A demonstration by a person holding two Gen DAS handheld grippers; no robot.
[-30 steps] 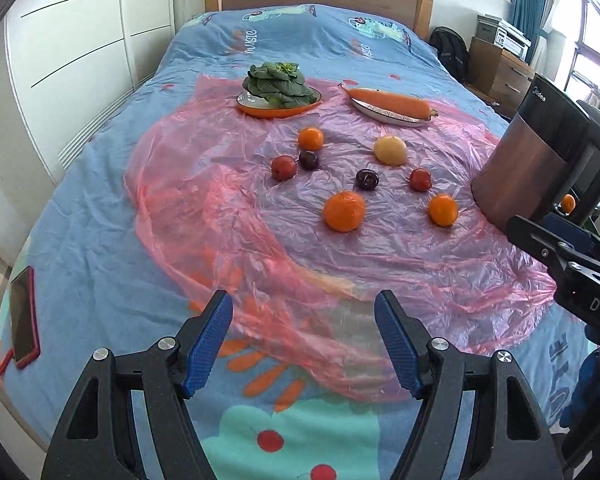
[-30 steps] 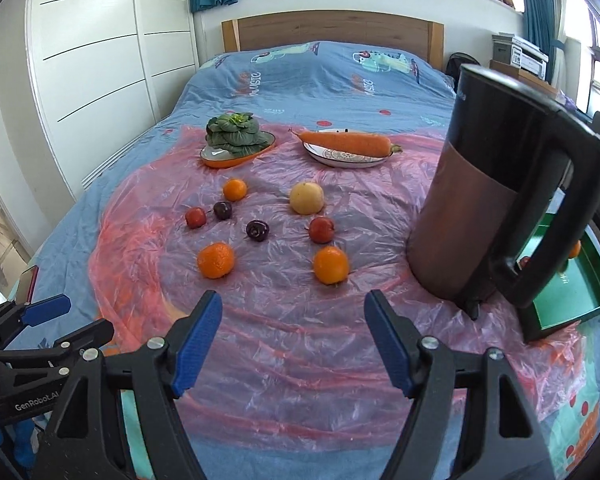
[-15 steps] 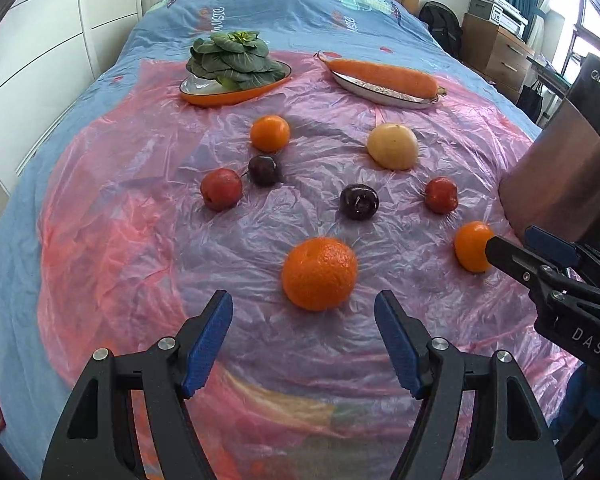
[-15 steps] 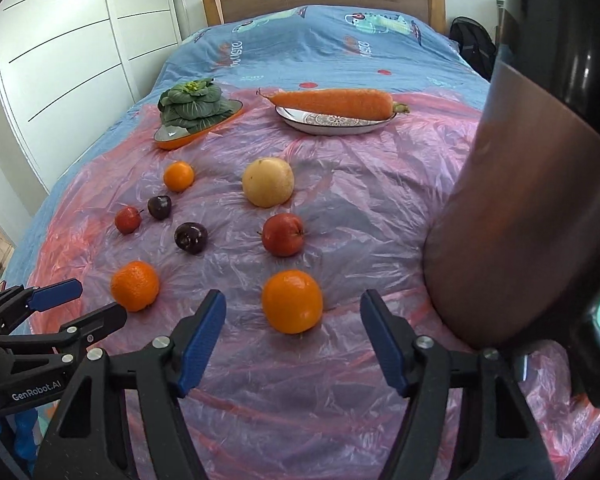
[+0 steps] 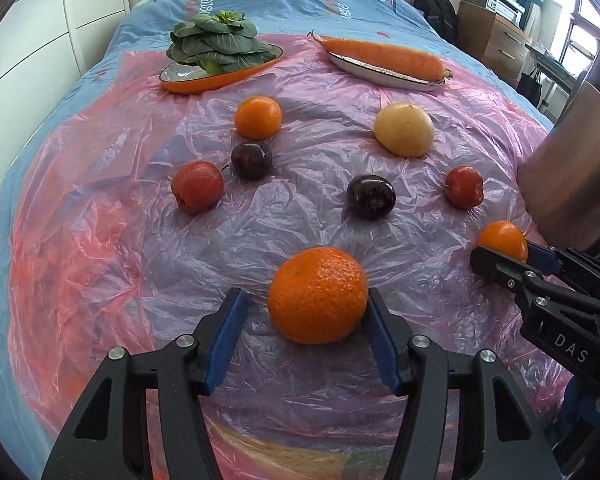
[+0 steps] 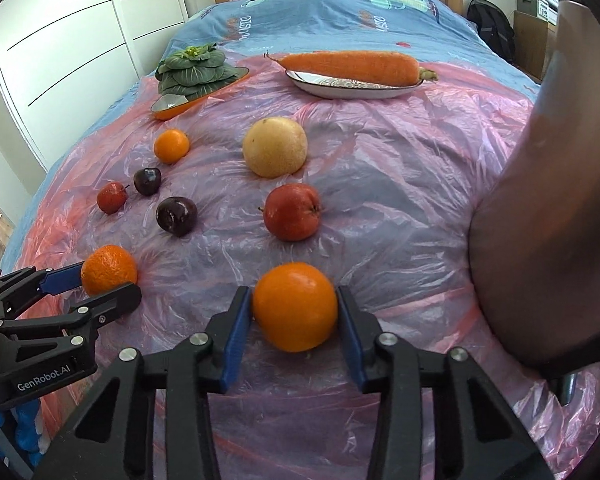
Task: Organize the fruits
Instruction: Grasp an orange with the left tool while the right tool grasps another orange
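A big orange (image 5: 318, 294) lies on the pink plastic sheet (image 5: 100, 240), between the fingers of my left gripper (image 5: 306, 295). Its jaws are closing: the right pad touches the peel and a gap shows at the left pad. In the right wrist view, a smoother orange (image 6: 295, 306) sits between the pads of my right gripper (image 6: 293, 292). Those jaws are also closing, and both pads are against the fruit. Farther back lie a small orange (image 5: 258, 117), a yellow pear (image 5: 404, 130), two dark plums (image 5: 371, 196) and two red apples (image 5: 197, 192).
A tall dark kettle (image 6: 548, 200) stands close on the right of my right gripper. At the back, a leafy green (image 5: 216, 46) sits on an orange dish (image 5: 220, 80), and a carrot (image 5: 380, 56) lies on a white dish. White wardrobes line the left.
Both grippers came down and forward, each over its own orange. Their jaws have narrowed from wide open, and each now has an orange between its pads.
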